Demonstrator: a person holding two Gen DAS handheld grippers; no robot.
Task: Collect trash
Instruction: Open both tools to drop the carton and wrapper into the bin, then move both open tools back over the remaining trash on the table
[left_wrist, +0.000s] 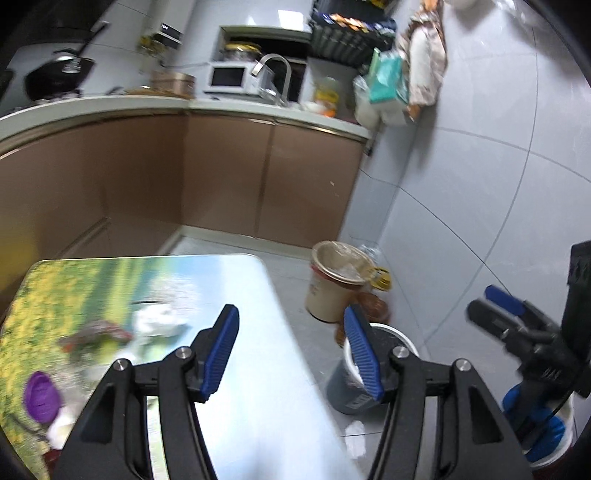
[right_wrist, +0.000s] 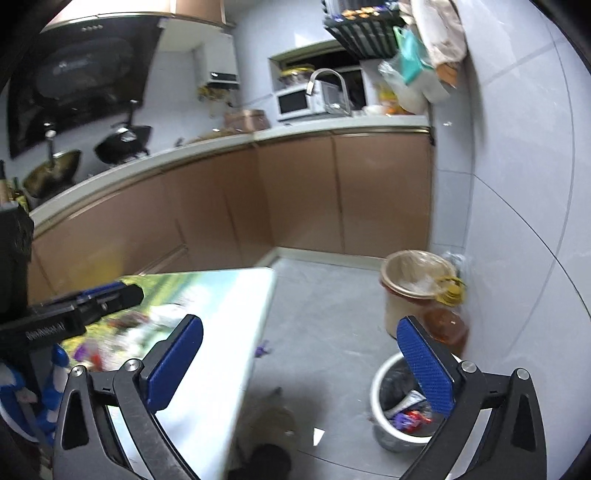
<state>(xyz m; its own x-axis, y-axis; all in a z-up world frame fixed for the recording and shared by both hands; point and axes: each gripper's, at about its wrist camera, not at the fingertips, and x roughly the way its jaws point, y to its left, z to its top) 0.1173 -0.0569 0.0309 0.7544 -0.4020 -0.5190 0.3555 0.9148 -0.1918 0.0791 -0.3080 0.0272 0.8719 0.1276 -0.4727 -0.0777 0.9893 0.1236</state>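
Hovering beside the table (right_wrist: 207, 369), the right gripper (right_wrist: 299, 365) is seen spread wide and empty, presumably because its load was let go over the white bin (right_wrist: 380, 373), where wrappers (right_wrist: 410, 419) are visible inside. The left gripper (left_wrist: 291, 350) is also held apart, nothing between its pads. Left of the bin, on the table, crumpled tissue (left_wrist: 159, 321) and a purple cup (left_wrist: 42, 397) remain uncollected.

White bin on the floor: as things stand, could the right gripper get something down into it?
Probably yes. The right gripper is open and empty, and the white bin sits uncovered on the floor beside the table, its mouth facing up with wrappers inside. Nothing lies between them.
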